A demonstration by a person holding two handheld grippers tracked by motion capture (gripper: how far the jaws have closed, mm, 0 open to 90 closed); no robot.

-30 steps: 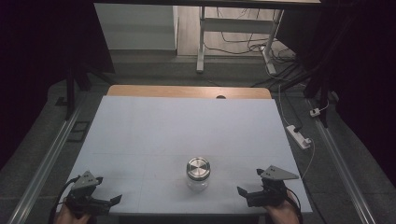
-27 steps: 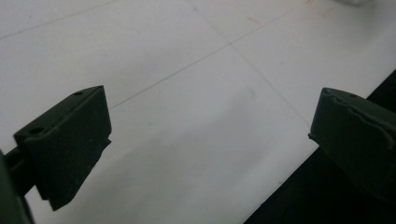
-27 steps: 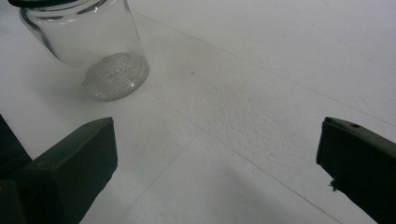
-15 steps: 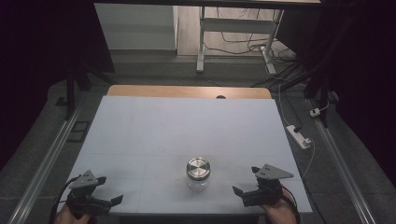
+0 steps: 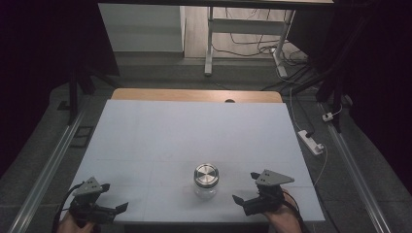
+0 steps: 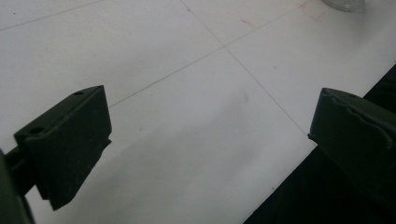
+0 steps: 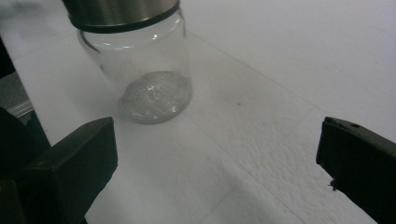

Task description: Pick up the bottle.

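jar (image 5: 206,180): upright near the surface's (image 5: 194,131) front edge, metal lid on
right claw (image 5: 245,191): spread wide, aimed at the jar (probably lining up a grab)
left claw (image 5: 114,206): spread, empty, parked well apart

Dim, dark surroundings; evenly lit white table (image 5: 194,131); soft, slightly blurred gripper views.
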